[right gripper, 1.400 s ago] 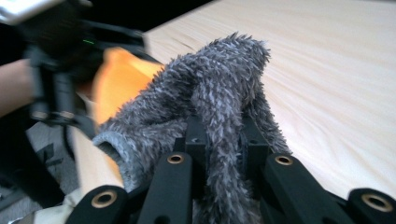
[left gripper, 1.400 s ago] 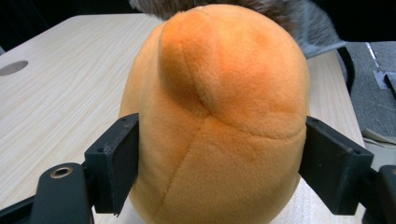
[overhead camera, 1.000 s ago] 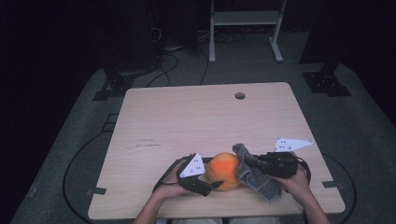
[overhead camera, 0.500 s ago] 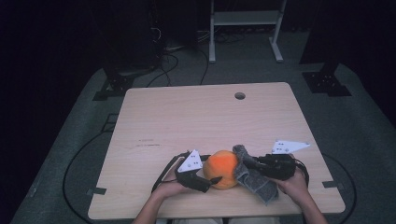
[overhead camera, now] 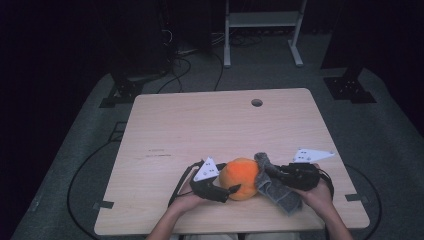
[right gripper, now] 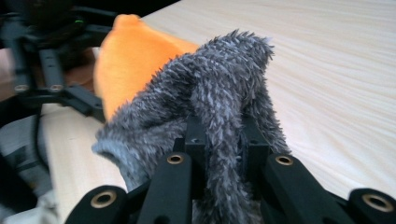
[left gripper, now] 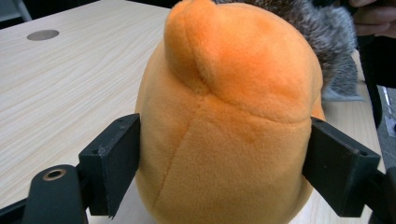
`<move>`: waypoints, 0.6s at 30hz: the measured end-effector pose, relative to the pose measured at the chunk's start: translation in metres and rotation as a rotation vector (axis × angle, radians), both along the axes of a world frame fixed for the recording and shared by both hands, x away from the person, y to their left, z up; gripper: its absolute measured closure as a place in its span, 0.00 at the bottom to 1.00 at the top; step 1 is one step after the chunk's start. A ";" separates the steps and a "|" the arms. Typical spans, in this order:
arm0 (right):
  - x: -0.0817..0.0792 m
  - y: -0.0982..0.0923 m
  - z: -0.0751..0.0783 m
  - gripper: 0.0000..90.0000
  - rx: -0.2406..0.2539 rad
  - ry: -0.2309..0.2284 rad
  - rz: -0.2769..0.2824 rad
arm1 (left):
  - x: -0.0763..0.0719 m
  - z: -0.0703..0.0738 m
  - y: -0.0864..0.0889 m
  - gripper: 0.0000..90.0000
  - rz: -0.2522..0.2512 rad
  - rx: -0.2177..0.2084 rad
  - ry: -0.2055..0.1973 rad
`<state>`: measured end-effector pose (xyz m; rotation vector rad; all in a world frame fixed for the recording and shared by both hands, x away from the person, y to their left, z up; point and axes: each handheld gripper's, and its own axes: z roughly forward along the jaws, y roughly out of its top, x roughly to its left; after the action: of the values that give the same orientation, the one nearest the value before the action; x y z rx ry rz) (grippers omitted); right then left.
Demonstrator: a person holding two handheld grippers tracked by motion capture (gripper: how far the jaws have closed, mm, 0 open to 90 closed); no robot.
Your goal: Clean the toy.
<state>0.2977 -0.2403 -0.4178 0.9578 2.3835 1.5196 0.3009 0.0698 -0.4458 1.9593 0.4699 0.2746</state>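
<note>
An orange plush toy (overhead camera: 240, 177) stands near the table's front edge. My left gripper (overhead camera: 231, 186) reaches it from the left. In the left gripper view the toy (left gripper: 224, 116) sits between both black pads (left gripper: 112, 163), which touch its sides; the jaws have just been opening a little with the toy still between them. My right gripper (overhead camera: 267, 172) comes in from the right, shut on a grey fuzzy cloth (overhead camera: 272, 187). In the right gripper view the cloth (right gripper: 210, 93) bunches up out of the closed jaws and leans against the toy (right gripper: 130, 51).
The light wooden table (overhead camera: 200, 130) has a round cable hole (overhead camera: 256, 102) near its far edge. Cables trail off the table's left side onto the dark floor. A white-legged stand (overhead camera: 260, 30) is behind the table.
The left gripper's plate has tipped slightly upward. The toy, the cloth and the right gripper stay where they were.
</note>
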 end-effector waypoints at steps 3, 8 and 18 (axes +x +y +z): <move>-0.004 -0.005 0.008 0.86 0.034 -0.030 -0.014 | -0.002 0.000 -0.010 0.20 -0.007 0.015 -0.023; -0.006 0.009 0.011 0.85 0.018 -0.050 0.052 | -0.008 0.002 -0.014 0.16 -0.074 0.046 -0.050; -0.018 0.020 0.038 0.85 0.054 -0.099 0.113 | -0.021 0.002 -0.024 0.25 -0.135 0.099 -0.142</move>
<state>0.2794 -0.2206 -0.3801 0.7505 2.3749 1.6375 0.2800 0.0453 -0.4442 2.0415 0.2341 0.3538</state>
